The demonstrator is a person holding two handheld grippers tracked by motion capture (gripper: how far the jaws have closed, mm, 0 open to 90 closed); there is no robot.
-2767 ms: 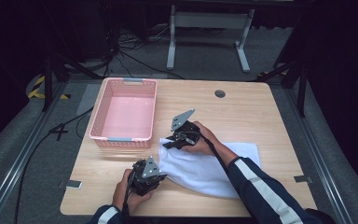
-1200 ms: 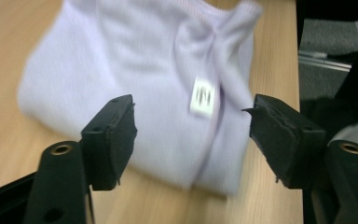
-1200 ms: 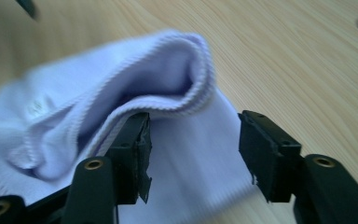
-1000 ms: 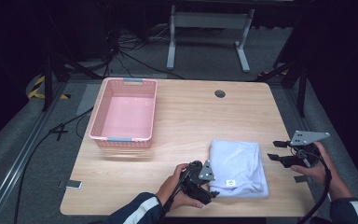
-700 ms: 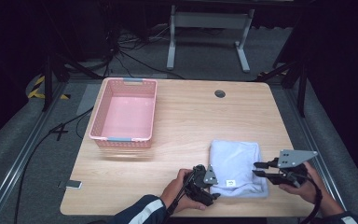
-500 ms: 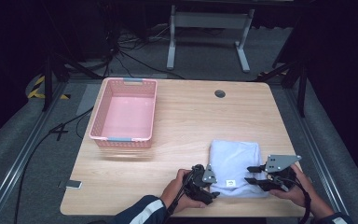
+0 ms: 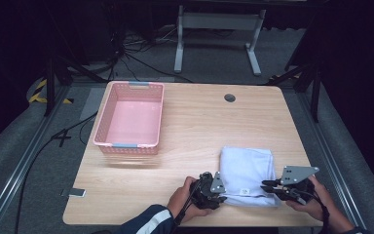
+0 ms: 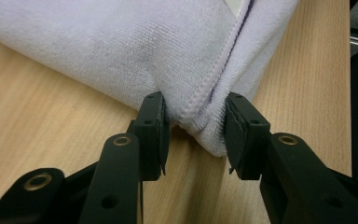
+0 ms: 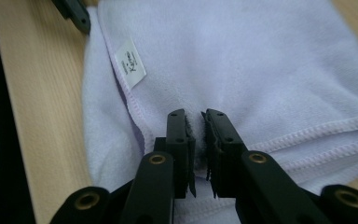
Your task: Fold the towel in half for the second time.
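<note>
A pale lavender towel (image 7: 247,170) lies folded near the table's front right. My left gripper (image 7: 214,187) is at its near left corner. In the left gripper view the jaws have just been closing, and the hemmed corner (image 8: 200,102) is bunched between the pads of that gripper (image 8: 196,123). My right gripper (image 7: 275,187) sits at the towel's near right edge. Its jaws have also just been closing; in the right gripper view they (image 9: 198,126) stand almost together with a fold of the towel (image 9: 242,60) pinched between them. A white label (image 9: 131,63) shows on the cloth.
An empty pink basket (image 7: 129,119) stands at the table's back left. A cable hole (image 7: 230,98) sits near the far edge. The table's front edge (image 7: 126,225) runs just under both hands. Dark floor, cables and a stand lie beyond.
The right hand came in from the right to the towel's near edge and closed its jaws on the cloth. The left jaws narrowed around the corner. The towel, spread earlier, now lies folded.
</note>
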